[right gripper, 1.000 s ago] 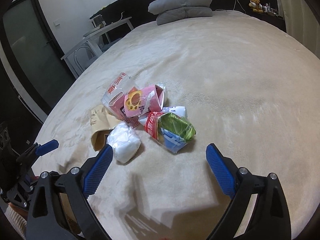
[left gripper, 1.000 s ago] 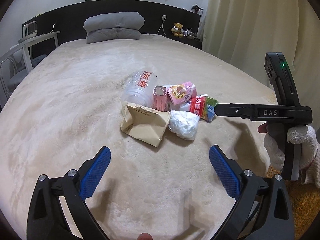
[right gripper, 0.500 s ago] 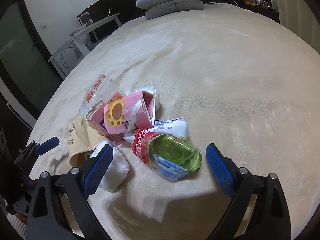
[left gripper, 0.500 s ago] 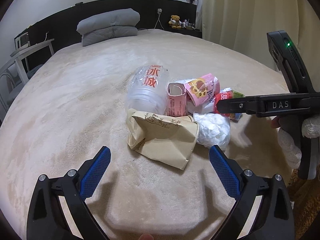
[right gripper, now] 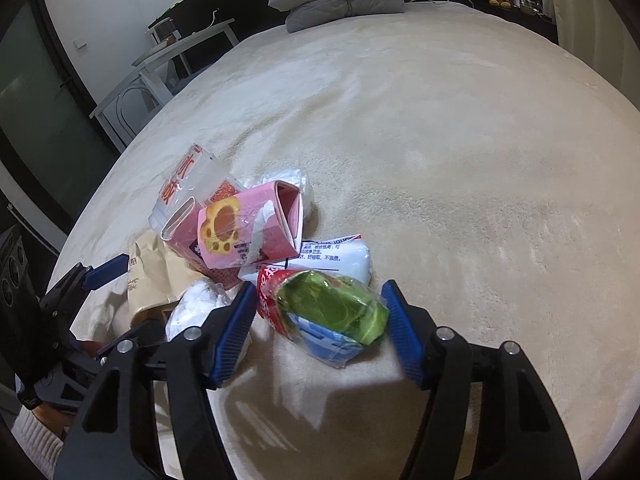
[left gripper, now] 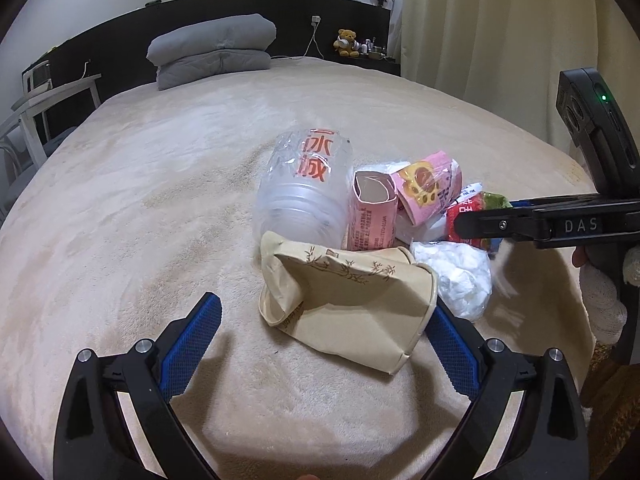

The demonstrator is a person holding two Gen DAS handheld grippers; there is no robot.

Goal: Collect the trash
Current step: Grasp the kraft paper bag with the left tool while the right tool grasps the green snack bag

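Crinkly green-red wrapper (right gripper: 320, 312) | between right gripper (right gripper: 320, 328) pads | plush bed (right gripper: 460, 160)

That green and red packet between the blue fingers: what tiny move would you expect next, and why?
Probably the right gripper closing. Its open fingers already stand on either side of the green and red packet, which lies on the bed at the near edge of the trash pile, so squeezing should catch it.
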